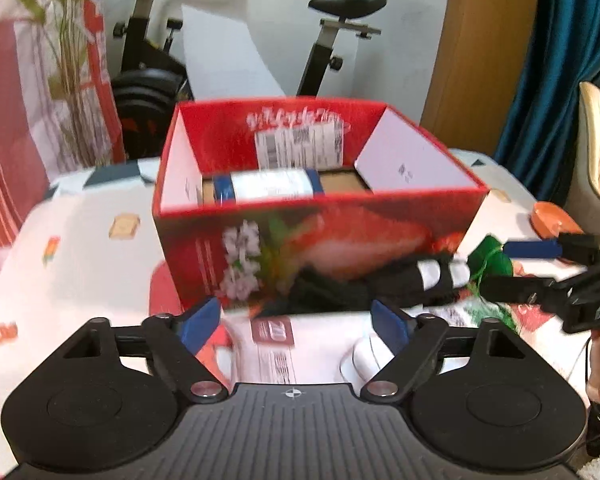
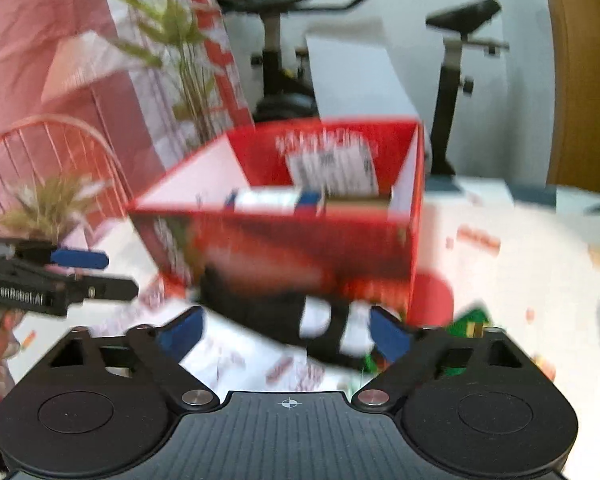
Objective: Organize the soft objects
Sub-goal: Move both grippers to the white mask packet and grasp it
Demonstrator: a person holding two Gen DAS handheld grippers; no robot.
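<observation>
You're between picks: your left gripper (image 1: pixel 296 318) and right gripper (image 2: pixel 286 330) both stand released, nothing clamped. The black-and-white garment (image 1: pixel 380 284), probably a sock though blur hides detail, lies on the tablecloth (image 1: pixel 80 248) against the red box (image 1: pixel 320 216), at twelve o'clock of both grippers. Next, close on it and lift it into the box.
</observation>
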